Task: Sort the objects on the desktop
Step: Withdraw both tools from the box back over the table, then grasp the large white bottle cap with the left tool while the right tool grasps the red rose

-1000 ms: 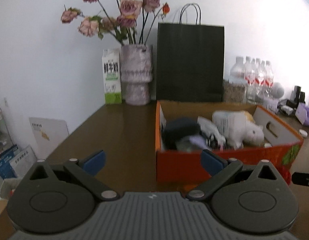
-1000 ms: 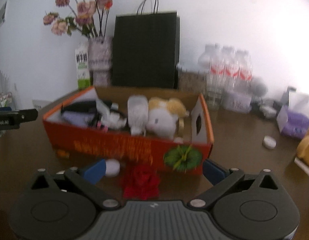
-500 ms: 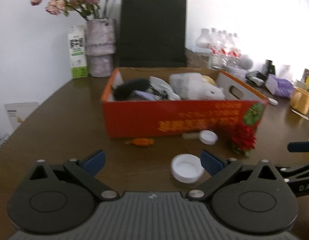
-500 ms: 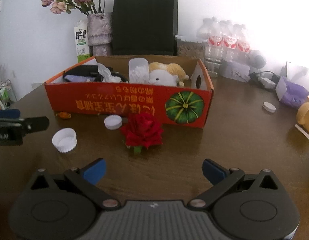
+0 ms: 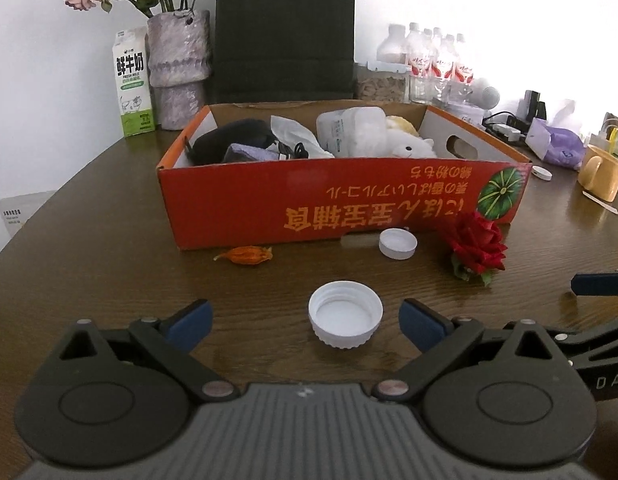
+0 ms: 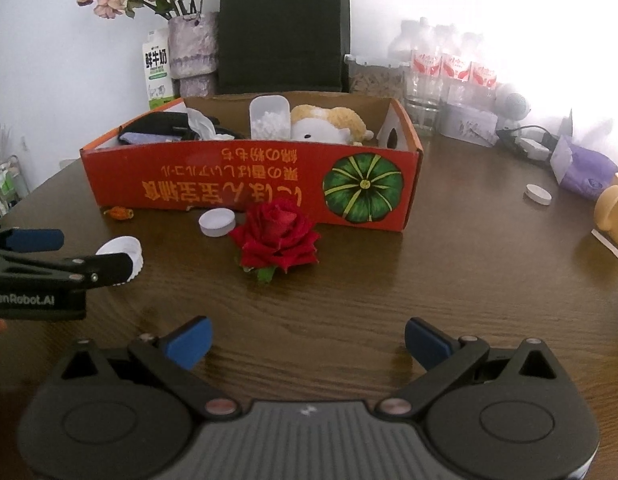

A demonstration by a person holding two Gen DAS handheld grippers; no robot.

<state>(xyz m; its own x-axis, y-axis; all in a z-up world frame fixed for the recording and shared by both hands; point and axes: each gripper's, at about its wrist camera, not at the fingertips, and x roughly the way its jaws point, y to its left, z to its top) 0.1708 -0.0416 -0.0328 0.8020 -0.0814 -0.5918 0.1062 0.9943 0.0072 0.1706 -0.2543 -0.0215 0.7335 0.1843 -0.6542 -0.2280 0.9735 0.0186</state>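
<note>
A white ribbed plastic bottle cap point(image 5: 345, 320) lies open side up on the dark brown wooden tabletop point(image 5: 109, 240), between the spread jaws of the left gripper point(image 5: 305, 322), touching neither. Beyond it sit a second white cap point(image 5: 397, 243), a red artificial rose point(image 5: 475, 245) and an orange cardboard box point(image 5: 329, 196). The right gripper point(image 6: 307, 342) hovers with jaws spread, empty.

Your right tongs point(image 6: 307, 338) gape wide over bare tabletop point(image 6: 429, 280), the red rose point(image 6: 276, 234) ahead, touching the orange box point(image 6: 253, 184). Your left tongs point(image 6: 75, 254) flank a white cap point(image 6: 123, 254).
</note>
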